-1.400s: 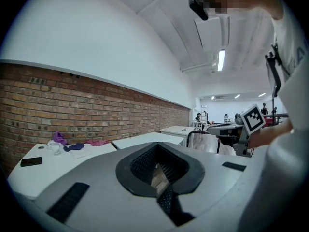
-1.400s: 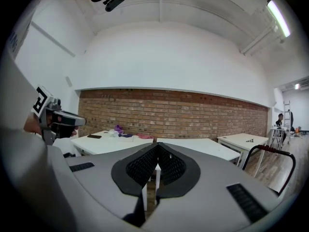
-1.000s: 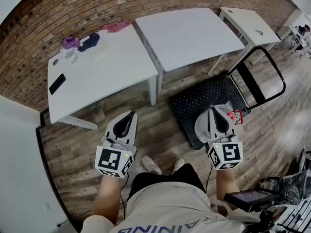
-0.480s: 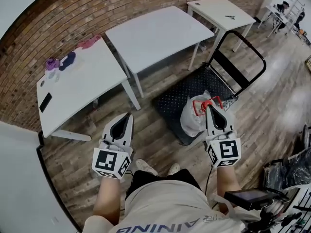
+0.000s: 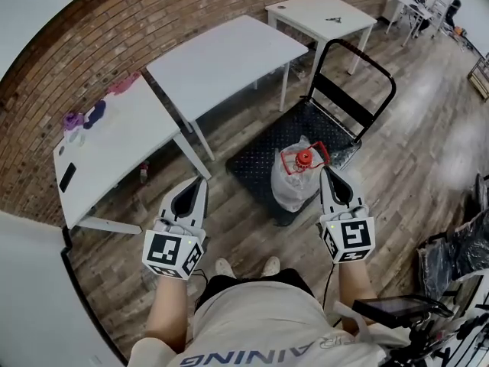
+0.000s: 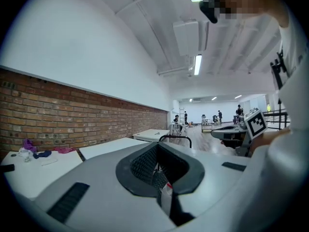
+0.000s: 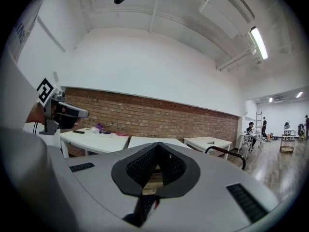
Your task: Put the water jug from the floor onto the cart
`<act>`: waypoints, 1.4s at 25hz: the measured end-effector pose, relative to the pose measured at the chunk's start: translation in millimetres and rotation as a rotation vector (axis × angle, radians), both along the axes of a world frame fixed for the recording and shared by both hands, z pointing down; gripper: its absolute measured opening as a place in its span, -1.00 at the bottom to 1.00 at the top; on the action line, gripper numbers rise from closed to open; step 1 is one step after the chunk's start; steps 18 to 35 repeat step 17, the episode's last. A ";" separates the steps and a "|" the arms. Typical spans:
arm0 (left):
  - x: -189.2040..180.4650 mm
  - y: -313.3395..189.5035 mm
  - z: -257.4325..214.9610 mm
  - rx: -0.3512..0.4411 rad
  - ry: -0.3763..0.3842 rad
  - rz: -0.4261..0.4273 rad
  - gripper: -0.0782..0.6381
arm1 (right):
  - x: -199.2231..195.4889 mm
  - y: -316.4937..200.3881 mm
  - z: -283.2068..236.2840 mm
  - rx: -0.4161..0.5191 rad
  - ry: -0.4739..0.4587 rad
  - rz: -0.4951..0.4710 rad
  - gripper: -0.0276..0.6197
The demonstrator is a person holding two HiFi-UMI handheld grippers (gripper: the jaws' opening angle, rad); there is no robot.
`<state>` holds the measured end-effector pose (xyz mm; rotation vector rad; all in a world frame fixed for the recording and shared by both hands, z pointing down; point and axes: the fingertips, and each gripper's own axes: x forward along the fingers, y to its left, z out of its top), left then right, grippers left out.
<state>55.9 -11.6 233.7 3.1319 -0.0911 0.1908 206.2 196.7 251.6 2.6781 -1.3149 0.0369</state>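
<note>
While I scan the head view, the water jug [image 5: 294, 180] stands on the black cart [image 5: 256, 155], close to the deck's near edge, with its red cap and red carry handle on top. The cart's black push bar [image 5: 355, 82] rises at the far end. The right tool [image 5: 327, 171] has its jaws pressed together, the tip just beside the jug's red handle; I cannot tell whether they touch. The left tool [image 5: 201, 180] is also closed to a point, over bare wood floor [image 5: 428, 151] and well apart from the jug. Three white worktops run along the brick wall [image 5: 99, 29]. The nearest worktop [image 5: 114, 155] carries purple, dark and pink cloths and a black phone [image 5: 66, 177]; the middle worktop [image 5: 221, 56] and far worktop [image 5: 321, 10] look nearly bare.

In the left gripper view, the left tool [image 6: 157, 146] has its jaws together with nothing between them. Past it I see the push bar [image 6: 175, 137], a worktop [image 6: 41, 170] with the cloths, and the right tool [image 6: 231, 134] off to the right. The jug is out of sight here.

In the right gripper view, the right tool [image 7: 157, 146] has its jaws together with no handle showing between the pads, only floor beyond. The push bar [image 7: 227, 153] sits right, worktops [image 7: 96, 138] lie ahead, and the left tool [image 7: 60, 111] sits at left. No jug shows here.
</note>
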 end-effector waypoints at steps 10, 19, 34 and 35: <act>-4.3 -0.4 -8.4 -0.012 0.034 0.051 -0.78 | -16.6 3.0 -11.8 -0.026 0.022 0.038 -0.90; -19.4 -26.2 -15.3 -0.022 0.059 0.049 -0.78 | -33.9 -19.2 -14.6 -0.038 0.023 0.040 -0.91; -19.4 -26.2 -15.3 -0.022 0.059 0.049 -0.78 | -33.9 -19.2 -14.6 -0.038 0.023 0.040 -0.91; -19.4 -26.2 -15.3 -0.022 0.059 0.049 -0.78 | -33.9 -19.2 -14.6 -0.038 0.023 0.040 -0.91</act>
